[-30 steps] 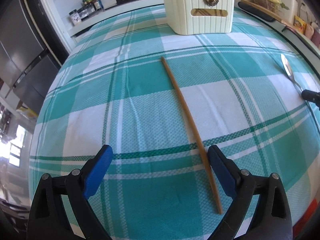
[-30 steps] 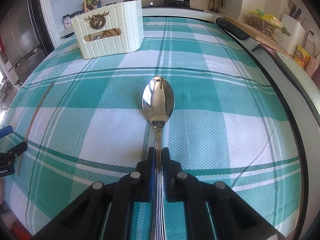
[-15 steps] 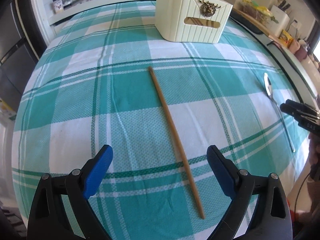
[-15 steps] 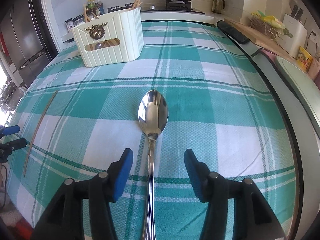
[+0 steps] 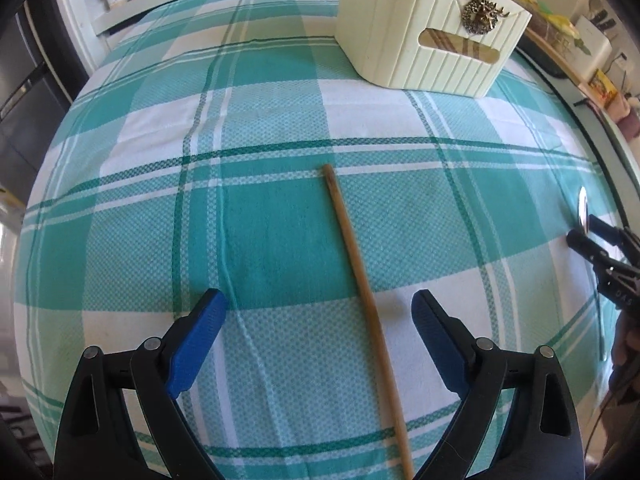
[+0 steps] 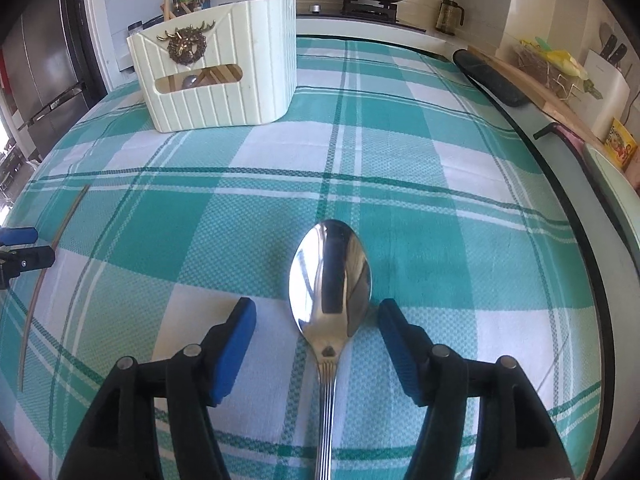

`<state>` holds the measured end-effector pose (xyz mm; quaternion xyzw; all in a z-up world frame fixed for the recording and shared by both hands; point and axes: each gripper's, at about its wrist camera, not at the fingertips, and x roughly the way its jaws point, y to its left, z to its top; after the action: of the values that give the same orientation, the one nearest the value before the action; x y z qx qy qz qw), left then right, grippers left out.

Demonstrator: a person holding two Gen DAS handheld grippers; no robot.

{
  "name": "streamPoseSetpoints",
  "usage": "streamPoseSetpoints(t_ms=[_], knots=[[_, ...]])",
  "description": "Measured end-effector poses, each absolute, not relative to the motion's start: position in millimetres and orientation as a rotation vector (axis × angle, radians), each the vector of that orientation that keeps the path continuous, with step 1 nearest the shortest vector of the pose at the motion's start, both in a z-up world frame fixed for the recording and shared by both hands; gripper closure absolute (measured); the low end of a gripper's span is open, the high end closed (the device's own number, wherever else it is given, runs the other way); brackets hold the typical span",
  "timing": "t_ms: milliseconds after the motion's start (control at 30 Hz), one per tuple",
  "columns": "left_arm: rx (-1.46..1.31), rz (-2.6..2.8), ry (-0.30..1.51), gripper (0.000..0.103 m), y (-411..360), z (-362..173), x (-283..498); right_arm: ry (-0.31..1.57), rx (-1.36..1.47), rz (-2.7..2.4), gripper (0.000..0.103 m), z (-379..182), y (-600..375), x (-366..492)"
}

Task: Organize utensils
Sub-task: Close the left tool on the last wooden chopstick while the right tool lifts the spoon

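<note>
The spoon (image 6: 330, 280) handle runs off the bottom edge in the right wrist view. In the left wrist view, the right gripper (image 5: 592, 236) hides most of the spoon at the right edge, and the chopstick's (image 5: 360, 280) lower tip is cut off.

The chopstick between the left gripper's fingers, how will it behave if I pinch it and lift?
The chopstick looks thin and wooden, so probably light and stiff. Its slight bow may let it rock or roll on the cloth. It lies nearer one pad, so a pinch may nudge it sideways.
</note>
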<state>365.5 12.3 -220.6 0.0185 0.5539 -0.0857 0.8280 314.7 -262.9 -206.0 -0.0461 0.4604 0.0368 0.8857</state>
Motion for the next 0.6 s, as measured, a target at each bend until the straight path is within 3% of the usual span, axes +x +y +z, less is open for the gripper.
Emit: streamPoseSetpoints(t_ms=[167,333,367,400,433,600], knots=[[0.066,-0.172,1.178,0.014,3.8,-220.9,383.9,0.959,-0.086,0.081,0.033,-205.7,-261.6,333.2],[0.031,-0.169,1.164,0.058,4.5,-213.0,384.3,0.947,-0.069,0.062,0.038,-206.3,-262.1,338.6],[0.032,-0.162,1.157,0.074,4.3,-212.4,384.1,0.934,-0.073,0.049,0.044,-206.6,-262.3,336.9],[0.028,-0.165,1.152,0.090,4.3,-212.2,383.9,0.925,-0.070,0.043,0.058,-206.6,-263.3,336.3],[0.012,-0.177,1.151,0.096,4.1,-212.3,384.1,0.918,-0.067,0.039,0.062,-205.6,-263.9,336.3],[-0.081,-0.191,1.114,0.099,12.3,-201.5,377.5,0.894,0.008,0.092,0.062,-196.7,-270.4,335.6]])
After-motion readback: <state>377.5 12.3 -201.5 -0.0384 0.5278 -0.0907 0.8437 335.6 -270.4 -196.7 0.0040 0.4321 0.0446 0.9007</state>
